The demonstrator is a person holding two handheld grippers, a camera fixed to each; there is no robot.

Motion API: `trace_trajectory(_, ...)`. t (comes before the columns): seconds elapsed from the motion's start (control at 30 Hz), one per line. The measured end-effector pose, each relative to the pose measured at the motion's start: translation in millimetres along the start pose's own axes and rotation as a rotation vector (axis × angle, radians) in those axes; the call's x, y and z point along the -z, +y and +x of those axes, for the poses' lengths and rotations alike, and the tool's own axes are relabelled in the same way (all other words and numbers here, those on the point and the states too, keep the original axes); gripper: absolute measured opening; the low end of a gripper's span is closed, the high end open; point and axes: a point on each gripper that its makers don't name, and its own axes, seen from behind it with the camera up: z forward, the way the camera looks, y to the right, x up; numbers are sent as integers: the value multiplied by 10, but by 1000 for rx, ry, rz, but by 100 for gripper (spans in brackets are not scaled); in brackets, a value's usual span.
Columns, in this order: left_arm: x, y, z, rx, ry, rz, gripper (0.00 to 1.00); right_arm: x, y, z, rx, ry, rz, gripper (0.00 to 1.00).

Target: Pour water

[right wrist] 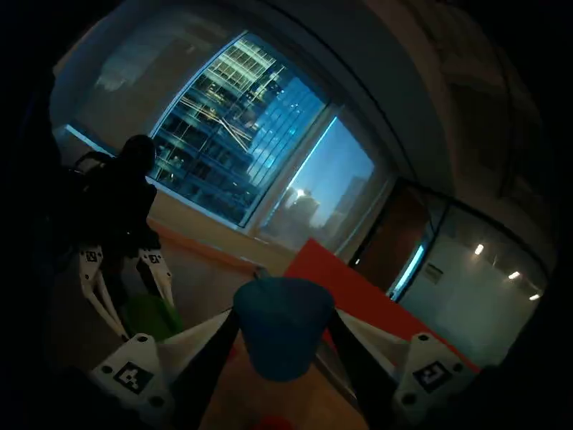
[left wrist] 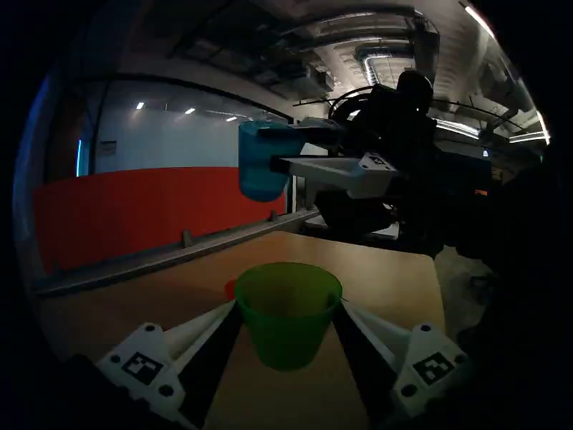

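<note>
Standing upright between the left gripper's (left wrist: 288, 307) fingers, the green cup (left wrist: 288, 315) is grasped on both sides over the table (left wrist: 387, 276); whether it rests on the table I cannot tell. Beyond it, the left gripper view has the blue cup (left wrist: 259, 165) raised well above the table, roughly upright, clamped by the right gripper (left wrist: 268, 147) reaching in from the right. A small red thing (left wrist: 229, 289) lies just behind the green cup, and a red wall (left wrist: 143, 208) runs behind. The right gripper view brings the blue cup close between its own fingers, with the left gripper and green cup at lower left and a window (right wrist: 236, 150) onto lit towers beyond.
</note>
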Motion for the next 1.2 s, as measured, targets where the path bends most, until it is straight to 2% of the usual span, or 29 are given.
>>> trace_trajectory(1.2, -67, 37, 41, -5, 10, -8, 85, -61, 124, 212, 297, -27, -11, 89)
